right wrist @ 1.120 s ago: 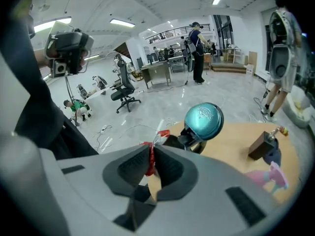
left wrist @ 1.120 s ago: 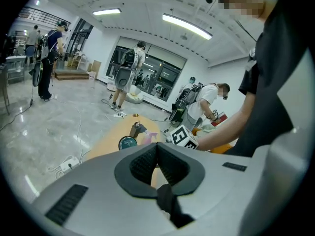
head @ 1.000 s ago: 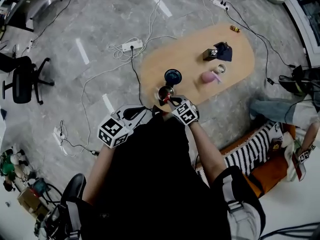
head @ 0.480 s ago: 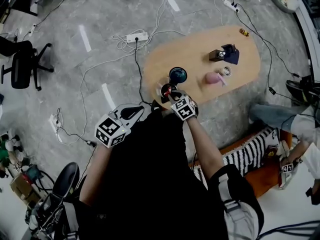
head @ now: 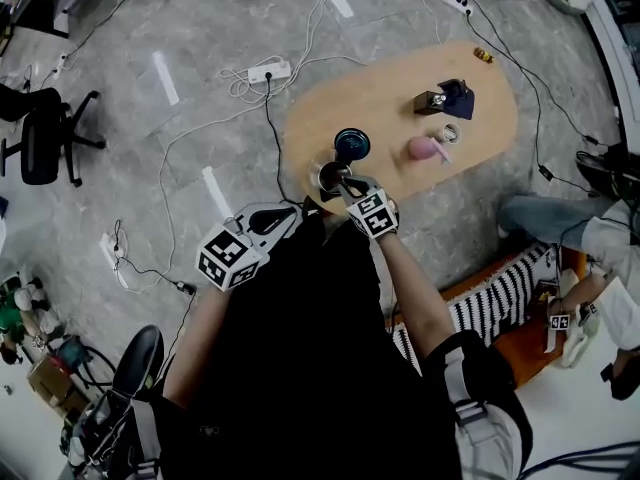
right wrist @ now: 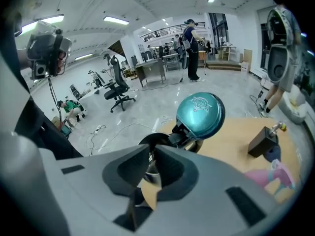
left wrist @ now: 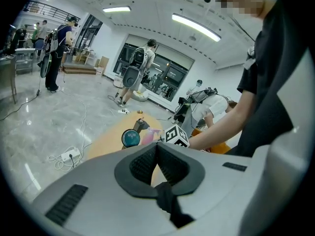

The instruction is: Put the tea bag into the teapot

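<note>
Tea bag at the teapot

Head view: our right tongs (head: 343,181) hover at the teapot (head: 322,173), left tongs (head: 280,218) behind. Left gripper view: pressed together, empty. Right gripper view: we pinch the tea bag (right wrist: 147,193); pot mouth just ahead.

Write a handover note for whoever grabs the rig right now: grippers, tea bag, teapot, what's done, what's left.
Left gripper: jaws together, nothing between them, held back by the torso, off the table.
Right gripper: jaws shut on a tan paper piece, apparently the tea bag, right at the teapot mouth.
Teapot: near end of the table, teal lid flipped open.
Done: bag gripped and at the pot.
Left: lower it in, release. Can't tell if any of the bag is already inside.
</note>
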`<state>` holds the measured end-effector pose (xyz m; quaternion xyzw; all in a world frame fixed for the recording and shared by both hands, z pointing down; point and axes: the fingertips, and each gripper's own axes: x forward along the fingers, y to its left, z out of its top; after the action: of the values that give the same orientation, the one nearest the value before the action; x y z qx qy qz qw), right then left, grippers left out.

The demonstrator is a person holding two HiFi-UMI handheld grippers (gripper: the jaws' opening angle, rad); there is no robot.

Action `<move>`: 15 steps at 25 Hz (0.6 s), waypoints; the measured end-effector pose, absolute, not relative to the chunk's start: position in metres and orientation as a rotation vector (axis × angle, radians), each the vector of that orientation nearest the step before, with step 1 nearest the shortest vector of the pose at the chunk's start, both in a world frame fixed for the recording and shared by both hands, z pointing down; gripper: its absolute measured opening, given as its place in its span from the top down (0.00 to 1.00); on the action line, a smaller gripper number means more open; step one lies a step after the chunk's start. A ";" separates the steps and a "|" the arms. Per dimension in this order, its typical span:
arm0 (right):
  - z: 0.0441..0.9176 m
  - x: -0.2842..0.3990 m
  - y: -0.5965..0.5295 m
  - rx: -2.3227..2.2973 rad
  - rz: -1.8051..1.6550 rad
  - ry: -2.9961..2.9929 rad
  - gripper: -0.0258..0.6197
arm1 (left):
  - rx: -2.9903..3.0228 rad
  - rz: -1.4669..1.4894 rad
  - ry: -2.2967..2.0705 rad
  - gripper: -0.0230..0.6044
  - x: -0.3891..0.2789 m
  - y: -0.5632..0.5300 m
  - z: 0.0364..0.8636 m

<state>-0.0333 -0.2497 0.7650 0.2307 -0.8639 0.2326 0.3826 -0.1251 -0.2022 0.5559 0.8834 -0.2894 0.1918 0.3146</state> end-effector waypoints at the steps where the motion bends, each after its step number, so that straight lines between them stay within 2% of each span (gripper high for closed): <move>1: 0.759 -0.032 -0.248 0.580 0.600 -2.212 0.91 | 2.335 0.498 -0.753 0.95 -0.121 -0.204 0.555; 2: 0.752 -0.031 -0.245 0.563 0.613 -2.222 0.95 | 2.342 0.489 -0.743 0.95 -0.117 -0.205 0.555; 15: 0.643 -0.032 -0.213 0.533 0.585 -2.369 0.95 | 2.417 0.476 -0.602 0.95 -0.083 -0.215 0.574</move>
<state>-0.0316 -0.2132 0.6431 0.2023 -0.8998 0.2221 0.3164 -0.0826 -0.2147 0.5739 0.9098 -0.2266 0.1791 0.2981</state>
